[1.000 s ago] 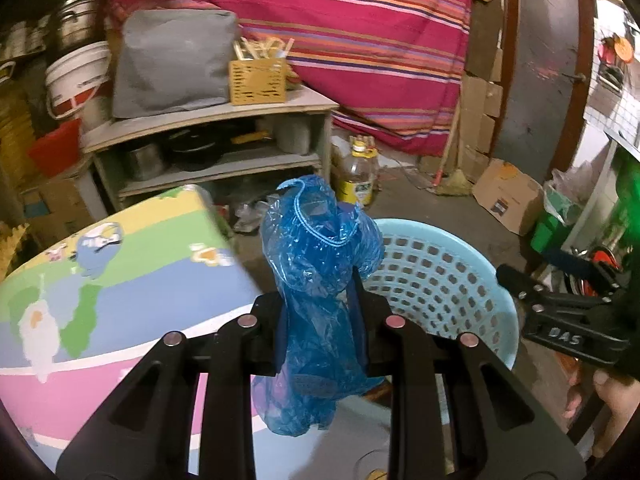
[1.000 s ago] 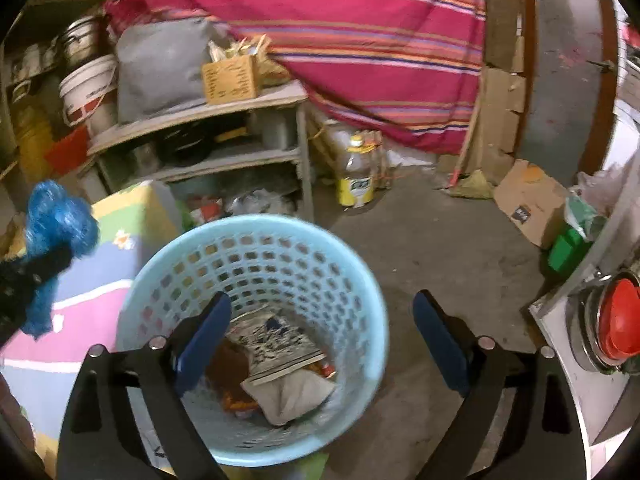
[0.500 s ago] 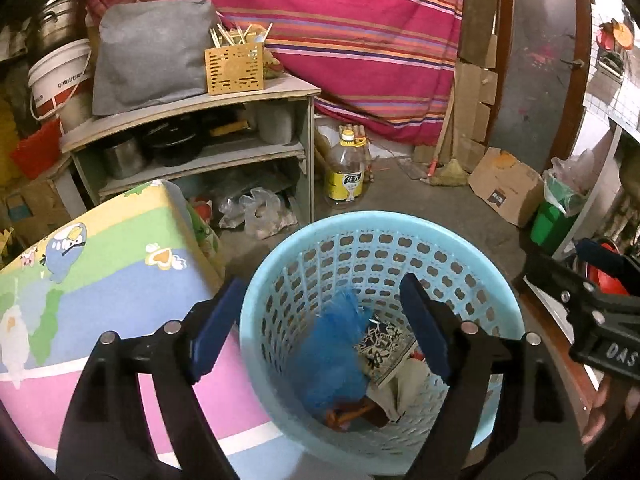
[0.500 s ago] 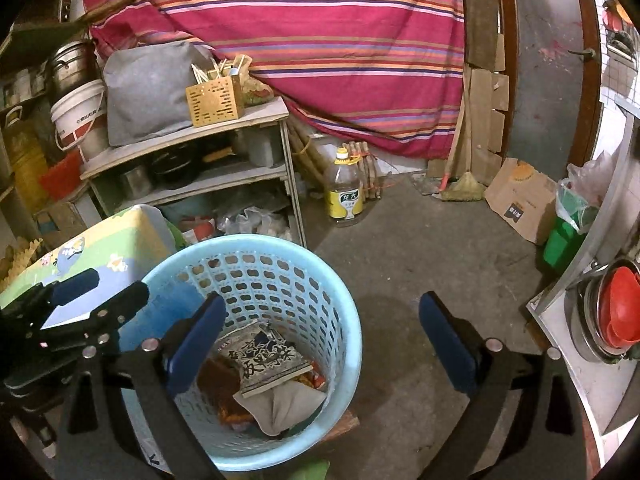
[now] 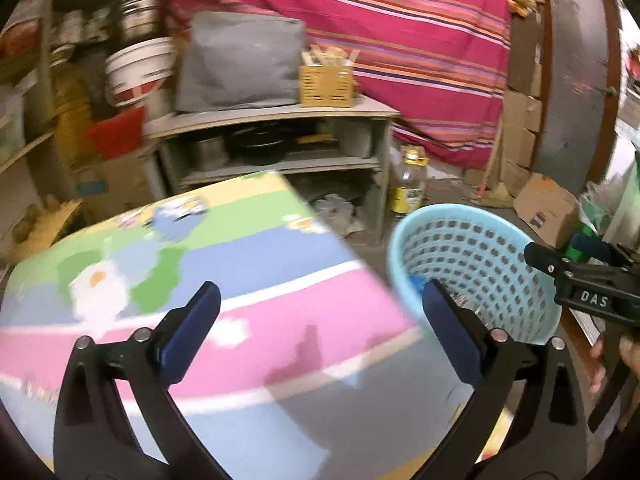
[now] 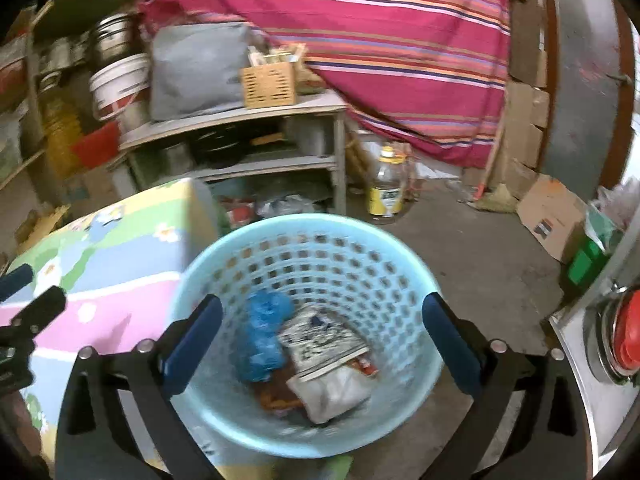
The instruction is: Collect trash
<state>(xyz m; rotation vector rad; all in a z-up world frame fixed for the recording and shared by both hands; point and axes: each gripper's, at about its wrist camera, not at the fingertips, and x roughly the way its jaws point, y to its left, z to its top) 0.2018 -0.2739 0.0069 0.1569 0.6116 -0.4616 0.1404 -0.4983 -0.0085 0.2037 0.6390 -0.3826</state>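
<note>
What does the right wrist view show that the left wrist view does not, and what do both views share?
Only the right wrist view shows the basket's contents fully: the crumpled blue plastic bag, a black-and-white printed packet and a white pouch, plus a red-lidded metal pot. Only the left wrist view shows the right gripper from outside and most of the colourful cartoon-printed tabletop. Both show the light blue perforated plastic basket, the yellow-labelled bottle and the striped red cloth.
</note>
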